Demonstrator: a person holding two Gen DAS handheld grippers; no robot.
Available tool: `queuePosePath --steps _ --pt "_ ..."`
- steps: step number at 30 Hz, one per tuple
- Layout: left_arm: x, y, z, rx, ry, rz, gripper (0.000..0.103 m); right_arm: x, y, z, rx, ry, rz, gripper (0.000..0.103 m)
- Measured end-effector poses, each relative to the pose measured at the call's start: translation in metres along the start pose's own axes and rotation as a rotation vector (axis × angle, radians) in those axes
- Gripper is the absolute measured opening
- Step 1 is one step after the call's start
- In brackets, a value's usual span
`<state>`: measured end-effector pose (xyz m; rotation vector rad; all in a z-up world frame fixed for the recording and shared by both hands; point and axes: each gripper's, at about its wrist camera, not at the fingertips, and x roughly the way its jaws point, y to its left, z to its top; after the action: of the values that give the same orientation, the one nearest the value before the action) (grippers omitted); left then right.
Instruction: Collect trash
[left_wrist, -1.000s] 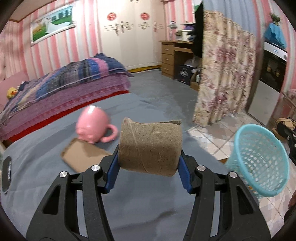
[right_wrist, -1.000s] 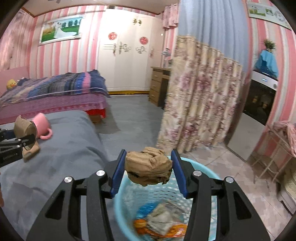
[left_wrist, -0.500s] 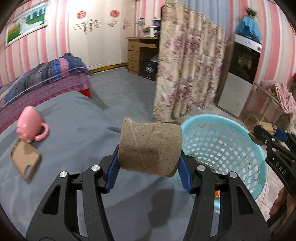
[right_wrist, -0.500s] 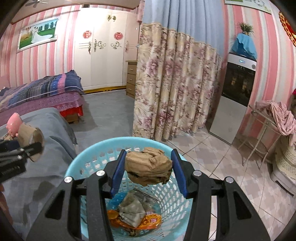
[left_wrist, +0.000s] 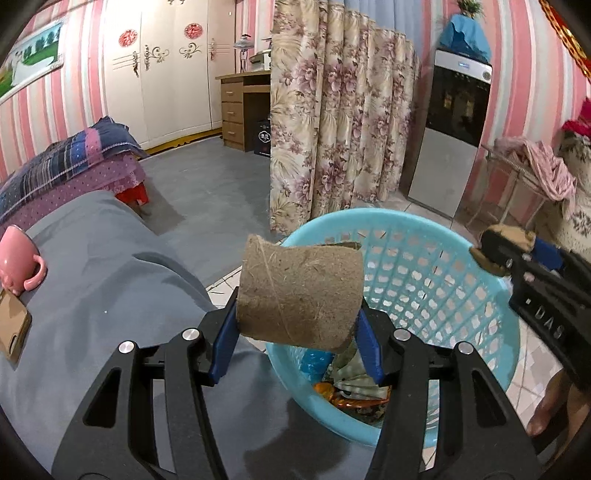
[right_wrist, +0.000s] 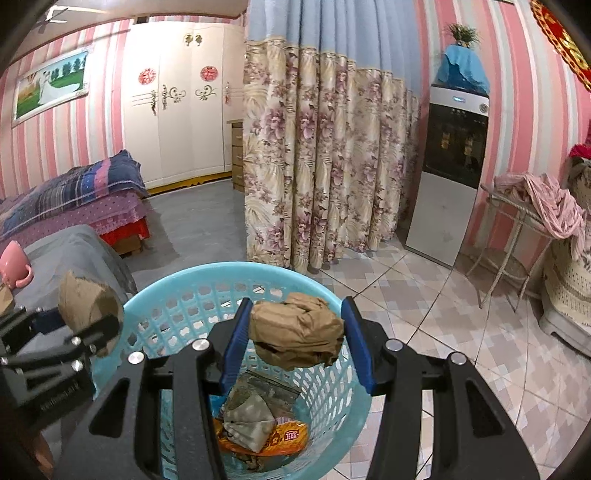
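Observation:
My left gripper (left_wrist: 295, 336) is shut on a brown cardboard tube (left_wrist: 299, 291), held at the near rim of a turquoise plastic basket (left_wrist: 436, 280). From the right wrist view the tube (right_wrist: 88, 306) and left gripper (right_wrist: 96, 341) sit at the basket's left rim. My right gripper (right_wrist: 295, 338) is shut on a crumpled brown paper wad (right_wrist: 295, 334), hanging over the open basket (right_wrist: 173, 306). The basket holds wrappers, an orange packet (right_wrist: 288, 437) among them. In the left wrist view the right gripper (left_wrist: 498, 254) comes in from the right with the wad (left_wrist: 513, 234).
A grey-covered bed (left_wrist: 92, 295) lies left of the basket, with a pink mug (left_wrist: 16, 260) and a brown cardboard piece (left_wrist: 13, 325) on it. A floral curtain (right_wrist: 325, 166), a fridge (right_wrist: 450, 173) and a wire stand with clothes (right_wrist: 535, 206) stand behind on tiled floor.
Both grippers have swung right and down toward the basket. The tube has gone from over the bed to the basket's rim; the paper wad is now over the basket's middle. Both grips are unchanged.

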<state>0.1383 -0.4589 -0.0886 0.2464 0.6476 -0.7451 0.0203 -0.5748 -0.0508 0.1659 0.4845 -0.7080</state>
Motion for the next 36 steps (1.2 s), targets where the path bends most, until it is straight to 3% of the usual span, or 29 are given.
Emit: queuePosePath --steps 9,12,17,27,34,35,36 --pt "-0.003 -0.012 -0.003 0.034 -0.004 -0.024 0.056 -0.001 -0.003 0.001 0.025 -0.01 -0.014 0.049" --pt "-0.002 -0.019 -0.005 0.059 0.007 -0.009 0.073 -0.001 -0.003 0.001 0.027 -0.009 -0.016 0.049" --pt "-0.008 -0.015 -0.001 0.057 -0.016 0.009 0.082 0.0 -0.003 -0.002 0.022 -0.003 -0.018 0.049" --pt "-0.024 0.036 0.008 -0.015 -0.049 0.066 0.097 0.005 0.012 -0.01 0.016 0.025 0.001 0.049" --pt "-0.038 0.091 0.009 -0.082 -0.039 0.091 0.097 0.01 0.042 -0.016 -0.003 0.042 0.016 0.051" --pt "-0.04 0.099 0.009 -0.091 -0.036 0.098 0.097 0.011 0.046 -0.017 -0.009 0.045 0.01 0.055" --pt "-0.04 0.105 0.009 -0.101 -0.033 0.097 0.097 0.011 0.049 -0.019 -0.012 0.045 0.007 0.068"
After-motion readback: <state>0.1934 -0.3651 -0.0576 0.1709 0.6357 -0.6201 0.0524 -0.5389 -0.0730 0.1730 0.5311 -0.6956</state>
